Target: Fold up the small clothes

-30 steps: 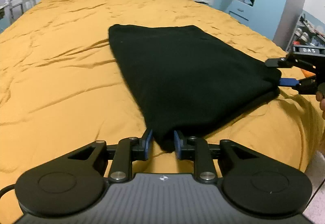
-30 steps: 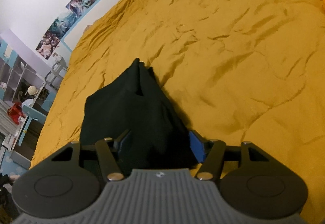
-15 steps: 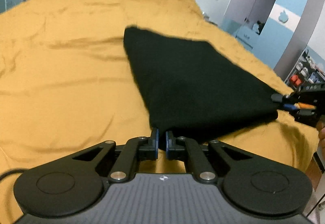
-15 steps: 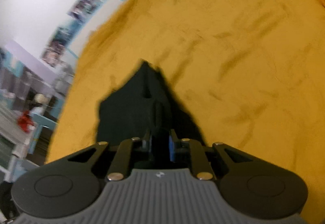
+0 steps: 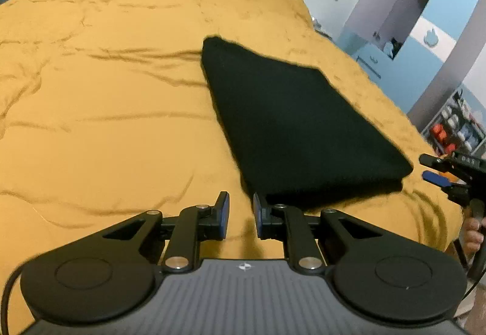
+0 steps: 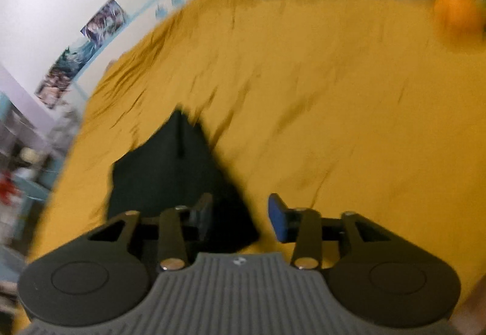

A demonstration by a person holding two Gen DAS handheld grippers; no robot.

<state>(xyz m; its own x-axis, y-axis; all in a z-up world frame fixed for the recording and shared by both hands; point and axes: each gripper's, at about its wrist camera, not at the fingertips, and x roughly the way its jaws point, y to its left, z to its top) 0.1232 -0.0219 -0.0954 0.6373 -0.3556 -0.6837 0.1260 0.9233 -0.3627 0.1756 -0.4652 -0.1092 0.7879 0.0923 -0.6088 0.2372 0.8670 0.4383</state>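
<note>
The folded black garment (image 5: 291, 134) lies flat on the bed's mustard-yellow cover (image 5: 106, 110). The left gripper (image 5: 240, 213) sits just off its near corner, fingers apart and empty; the right gripper (image 6: 240, 215), fingers apart, holds nothing

Folded black knit garment (image 5: 291, 128): lies flat on the mustard-yellow quilted bedspread (image 5: 106, 122), right of the bed's middle in the left wrist view, its long side running away from the camera.
Left gripper (image 5: 240, 213): at the garment's near corner, fingers parted, cloth just right of the gap, bedspread under it.
Right gripper (image 5: 437, 172): just beyond the garment's right near corner, apart from it, fingers parted; in its own view (image 6: 240, 213) the garment (image 6: 179, 170) lies ahead and left.
Pale blue wardrobe with apple motif (image 5: 425, 40): behind the bed, to the right.
Row of wall posters (image 6: 82, 49): on the wall beyond the bed's far left edge, right wrist view.
</note>
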